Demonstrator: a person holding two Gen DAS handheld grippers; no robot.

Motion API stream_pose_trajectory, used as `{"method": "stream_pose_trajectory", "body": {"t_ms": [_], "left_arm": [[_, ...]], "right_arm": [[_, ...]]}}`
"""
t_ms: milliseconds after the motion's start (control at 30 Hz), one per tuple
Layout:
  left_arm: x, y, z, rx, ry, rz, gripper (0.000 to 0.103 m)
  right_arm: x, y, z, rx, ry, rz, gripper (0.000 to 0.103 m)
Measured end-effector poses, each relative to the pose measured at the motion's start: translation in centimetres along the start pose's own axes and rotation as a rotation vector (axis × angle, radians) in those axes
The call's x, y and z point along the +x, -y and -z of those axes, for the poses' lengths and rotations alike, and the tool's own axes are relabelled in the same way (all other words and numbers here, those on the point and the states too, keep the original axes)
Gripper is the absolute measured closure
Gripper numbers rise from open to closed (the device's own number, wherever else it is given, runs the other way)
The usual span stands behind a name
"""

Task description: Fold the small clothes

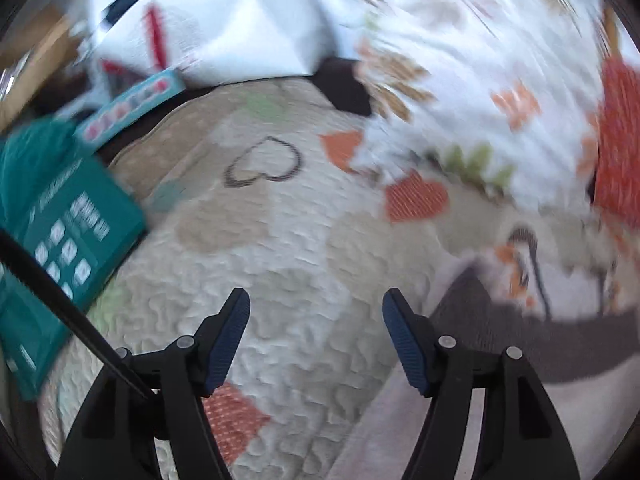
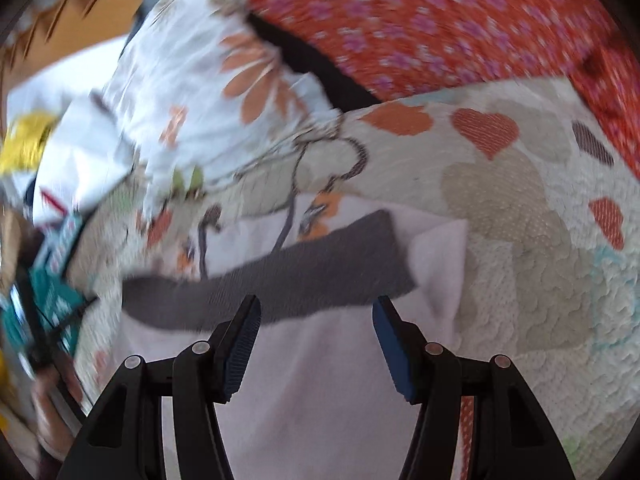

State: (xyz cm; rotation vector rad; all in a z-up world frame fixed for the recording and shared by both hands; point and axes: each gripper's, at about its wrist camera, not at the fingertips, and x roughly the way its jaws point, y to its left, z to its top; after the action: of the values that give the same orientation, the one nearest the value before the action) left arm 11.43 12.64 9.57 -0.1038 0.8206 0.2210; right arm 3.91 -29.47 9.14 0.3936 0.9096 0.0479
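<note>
A small pale pink garment (image 2: 320, 380) with a dark grey band (image 2: 296, 280) lies flat on a quilted bedspread with heart patches (image 2: 520, 240). My right gripper (image 2: 316, 312) is open and empty just above the garment, its tips at the edge of the grey band. My left gripper (image 1: 316, 308) is open and empty over the bare quilt (image 1: 280, 240). The garment shows at the lower right of the left wrist view (image 1: 400, 420), with the grey band (image 1: 520, 340) to the right of the gripper. Both views are motion-blurred.
A white floral pillow (image 1: 480, 80) and a red patterned pillow (image 2: 440, 20) lie at the far side. A teal box (image 1: 60, 232), a light blue box (image 1: 132, 104) and a white cloth (image 1: 240, 20) sit at the left.
</note>
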Motion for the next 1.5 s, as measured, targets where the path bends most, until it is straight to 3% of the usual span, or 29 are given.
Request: {"method": "stream_pose_trajectory", "body": {"t_ms": [67, 133, 367, 500, 600, 667, 767, 867, 1000, 1200, 1333, 1400, 1500], "left_arm": [[-0.6, -1.9, -0.4, -0.072, -0.003, 0.046, 0.031], [-1.1, -2.3, -0.1, -0.074, -0.004, 0.067, 0.029], [-1.6, 1.1, 5.3, 0.180, -0.059, 0.071, 0.029], [-1.1, 3.5, 8.6, 0.315, -0.095, 0.045, 0.029], [-0.7, 4.0, 11.0, 0.392, -0.120, 0.009, 0.029], [-0.9, 3.5, 12.3, 0.408, -0.093, -0.003, 0.028], [-1.9, 2.9, 13.4, 0.449, -0.047, -0.023, 0.027], [-2.4, 2.1, 13.3, 0.435, -0.059, -0.013, 0.027], [-3.7, 0.7, 12.3, 0.331, -0.089, 0.022, 0.028], [-9.3, 0.8, 11.6, 0.247, 0.075, 0.064, 0.025], [-11.7, 1.4, 11.5, 0.206, 0.147, 0.085, 0.008], [-11.8, 1.5, 11.2, 0.190, 0.151, 0.106, 0.007], [-11.1, 2.1, 11.2, 0.196, 0.112, 0.144, 0.007]], "right_arm": [[-0.3, -1.5, 0.7, -0.057, -0.006, 0.011, 0.040], [-0.7, -2.7, 1.4, -0.109, -0.007, 0.021, 0.040], [-0.7, -4.5, 4.8, -0.225, -0.046, 0.111, 0.040], [0.1, -3.8, 6.6, -0.229, -0.122, 0.118, 0.042], [0.6, -2.6, 8.5, -0.243, -0.177, 0.181, 0.042], [0.8, -1.2, 10.5, -0.257, -0.221, 0.244, 0.042], [-1.0, 0.5, 12.6, -0.274, -0.197, 0.251, 0.042], [-2.4, 1.4, 13.4, -0.256, -0.205, 0.266, 0.042], [-3.8, 1.5, 13.1, -0.221, -0.216, 0.315, 0.042], [-6.8, -0.5, 11.1, -0.179, -0.034, 0.230, 0.042], [-5.5, 0.4, 8.4, -0.102, 0.009, 0.222, 0.042], [-4.3, 1.7, 7.1, -0.050, 0.009, 0.246, 0.042], [-2.0, 4.7, 5.5, 0.081, -0.010, 0.188, 0.044]]}}
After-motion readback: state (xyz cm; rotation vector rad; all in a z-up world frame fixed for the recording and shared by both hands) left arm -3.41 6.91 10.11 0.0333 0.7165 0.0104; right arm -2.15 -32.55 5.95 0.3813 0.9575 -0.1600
